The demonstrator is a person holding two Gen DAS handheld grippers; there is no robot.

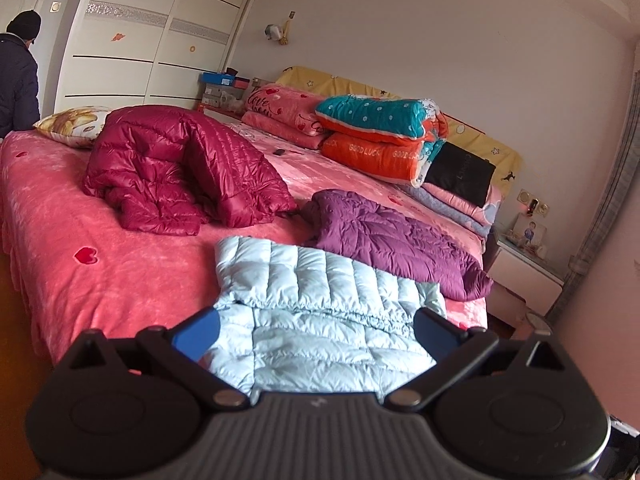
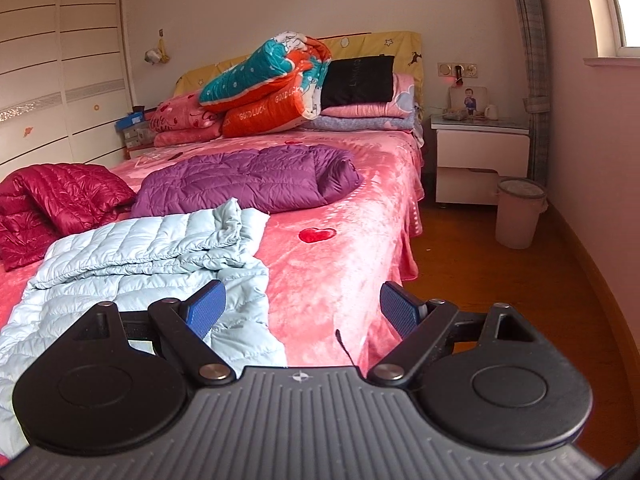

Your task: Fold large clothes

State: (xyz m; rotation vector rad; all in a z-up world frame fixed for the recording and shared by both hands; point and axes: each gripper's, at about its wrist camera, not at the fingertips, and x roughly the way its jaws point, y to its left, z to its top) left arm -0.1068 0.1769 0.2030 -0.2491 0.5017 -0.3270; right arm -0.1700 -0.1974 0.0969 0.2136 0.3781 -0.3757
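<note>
The blue jacket (image 1: 320,304) lies flat on the bed (image 1: 120,240), at the near edge, its long axis running from the bed's foot toward the headboard; a crumpled end (image 2: 236,220) points toward the purple jacket (image 2: 248,180), which lies just beyond it, farther up the bed. The red jacket (image 1: 180,168) sits heaped across the bed from the purple one. My left claw (image 1: 316,330) hangs low over the blue jacket's near part, level, fingers spread wide with quilted fabric showing between them, gripping nothing. My right claw (image 2: 302,308) is also spread apart and empty; its left fingertip (image 2: 206,306) is over the jacket's edge, its right one over the bed's corner, with pink blanket between them. The blue jacket lies mostly to that claw's left.
</note>
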